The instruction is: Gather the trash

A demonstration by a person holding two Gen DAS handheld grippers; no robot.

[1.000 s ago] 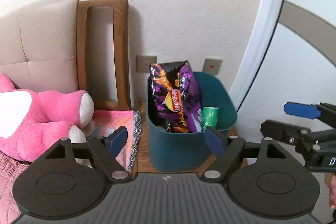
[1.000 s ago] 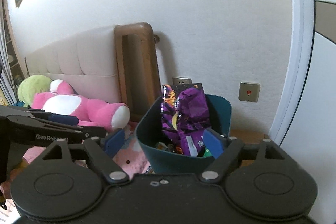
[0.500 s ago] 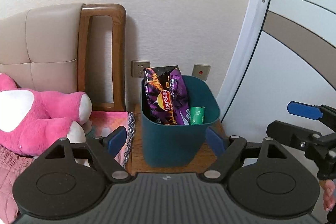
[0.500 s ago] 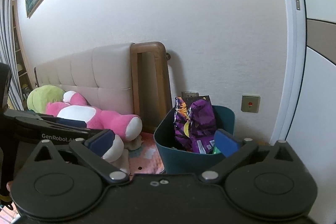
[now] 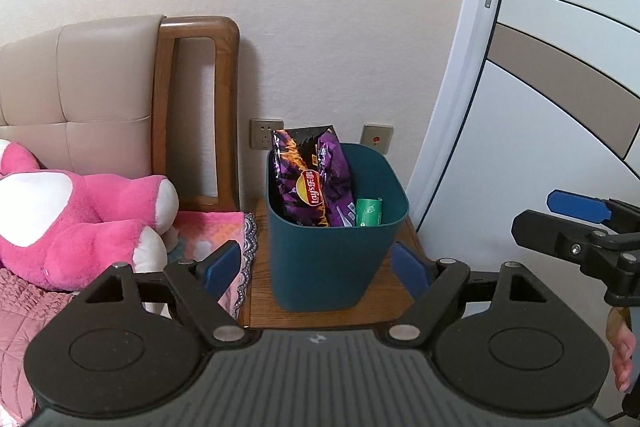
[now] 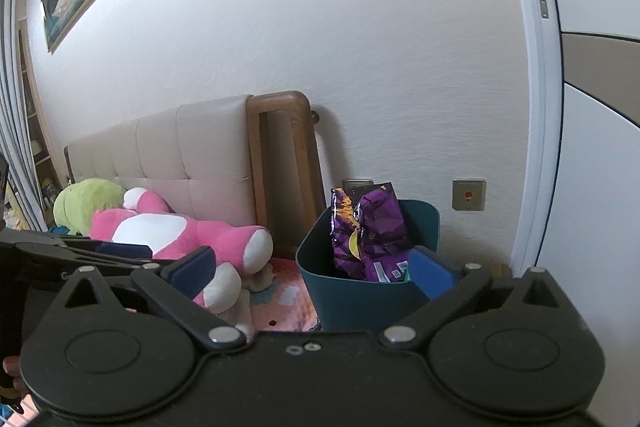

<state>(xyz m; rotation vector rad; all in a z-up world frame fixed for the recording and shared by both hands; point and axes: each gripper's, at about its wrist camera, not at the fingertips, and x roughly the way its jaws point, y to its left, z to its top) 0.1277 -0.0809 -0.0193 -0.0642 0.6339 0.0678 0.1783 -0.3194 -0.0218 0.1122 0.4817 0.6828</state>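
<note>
I see a dark teal bin (image 5: 334, 259) standing upright, holding a tall purple chip bag (image 5: 310, 179) and a green packet (image 5: 369, 212).

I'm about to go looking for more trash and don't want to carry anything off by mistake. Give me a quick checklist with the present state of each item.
1. Left claw empty, jaws apart: ok.
2. Right claw empty, jaws wide apart: ok.
3. Purple chip bag inside the teal bin: ok, though it stands above the rim.
4. Green packet inside the bin: ok.
5. Bin upright on the wooden nightstand: ok.
6. Other trash left in the room: cannot tell; only the pink plush toy and bedding are in view.
</note>
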